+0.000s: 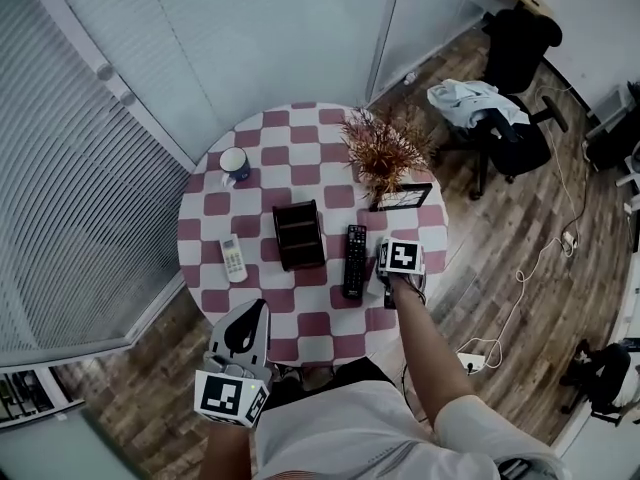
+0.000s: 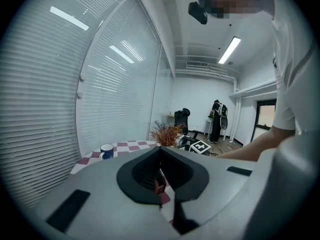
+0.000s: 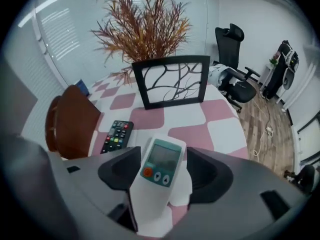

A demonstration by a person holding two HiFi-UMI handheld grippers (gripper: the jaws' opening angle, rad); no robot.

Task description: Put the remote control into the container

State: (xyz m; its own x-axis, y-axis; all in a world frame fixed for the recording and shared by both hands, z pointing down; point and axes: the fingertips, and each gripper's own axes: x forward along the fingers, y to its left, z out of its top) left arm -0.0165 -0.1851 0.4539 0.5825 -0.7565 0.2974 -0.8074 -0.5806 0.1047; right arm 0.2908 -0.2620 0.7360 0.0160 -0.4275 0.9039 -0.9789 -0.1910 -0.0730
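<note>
Jaws of the right gripper (image 3: pixel 165 174) stand wide apart on both sides of the white remote control (image 3: pixel 161 159), which lies on the checkered table (image 1: pixel 310 346) near its right edge. The pads do not press it, so I judge the grasp comes next. The brown container (image 1: pixel 299 234) stands at the table's middle, beyond the black remote (image 1: pixel 355 260). The left gripper (image 1: pixel 250 313) is closed and empty at the near edge, probably to keep out of the way.
</note>
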